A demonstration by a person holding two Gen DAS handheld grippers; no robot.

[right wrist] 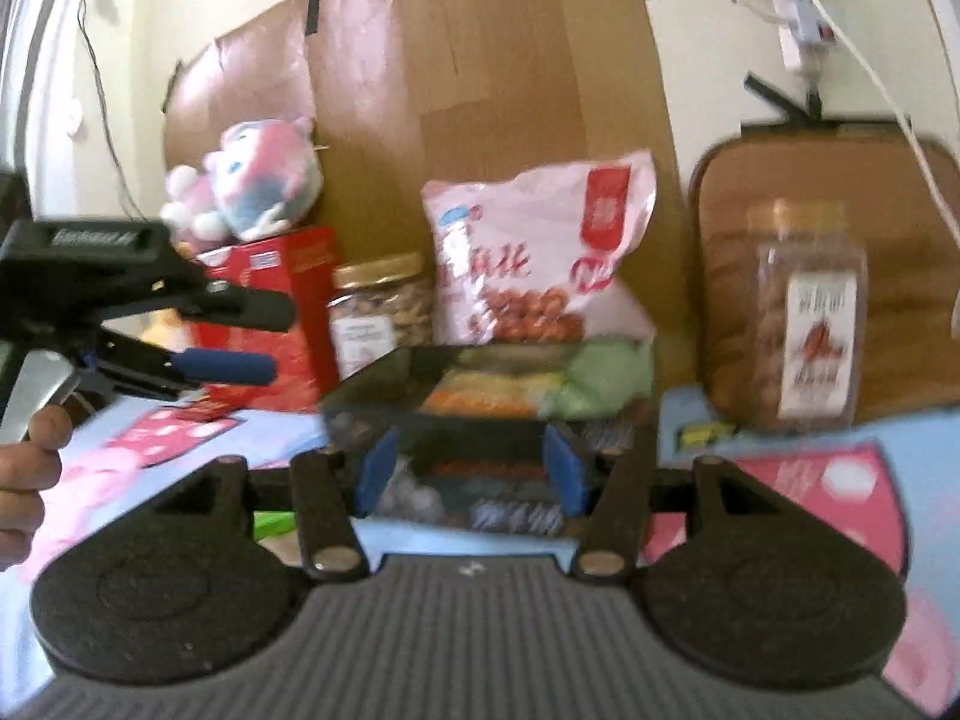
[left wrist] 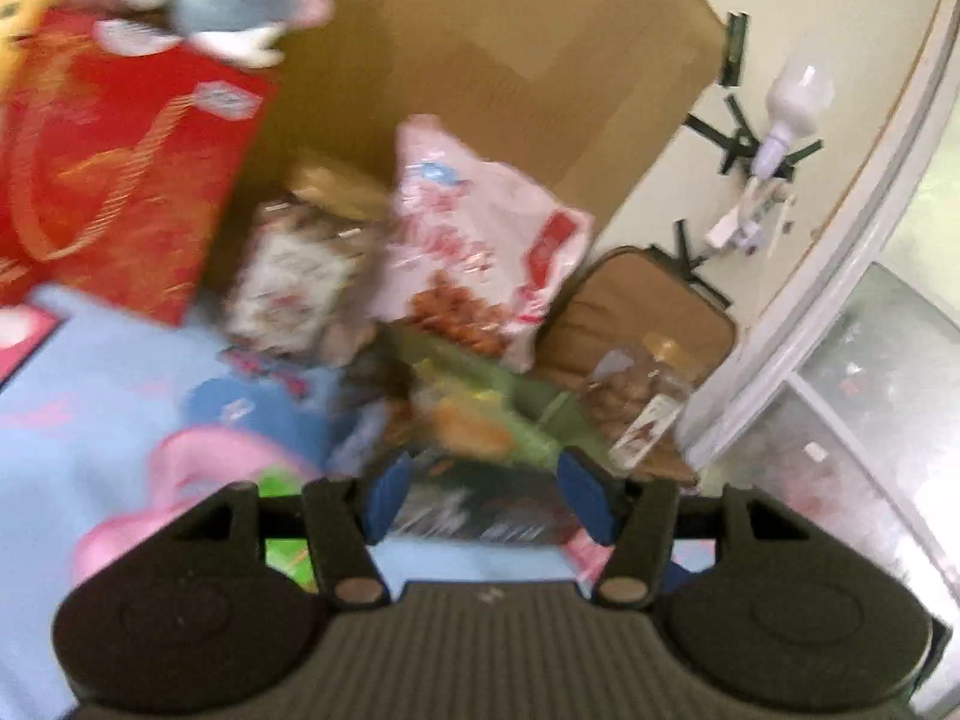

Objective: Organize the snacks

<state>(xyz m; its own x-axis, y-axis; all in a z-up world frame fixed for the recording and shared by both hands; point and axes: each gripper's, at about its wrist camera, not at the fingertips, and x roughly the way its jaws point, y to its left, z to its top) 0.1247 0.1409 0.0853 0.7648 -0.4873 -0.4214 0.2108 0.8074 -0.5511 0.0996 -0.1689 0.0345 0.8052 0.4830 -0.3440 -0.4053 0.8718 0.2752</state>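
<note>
A dark snack box with a green and orange picture [right wrist: 480,384] lies on the blue cartoon blanket [right wrist: 900,450]. My right gripper [right wrist: 471,471] has its blue pads on both sides of the box's near end and looks shut on it. The box also shows, blurred, in the left wrist view [left wrist: 480,414]. My left gripper [left wrist: 492,492] is open, its tips just short of the box; in the right wrist view it hovers at the left [right wrist: 234,336]. Behind stand a pink snack bag [right wrist: 534,252], a nut jar [right wrist: 381,306] and a tall jar [right wrist: 807,324].
A red gift box [right wrist: 282,324] with a pink plush toy [right wrist: 252,180] on top stands at the left. Cardboard [right wrist: 480,72] leans on the wall behind. A brown cushion [right wrist: 720,276] stands behind the tall jar. Cables [right wrist: 840,36] hang at the upper right.
</note>
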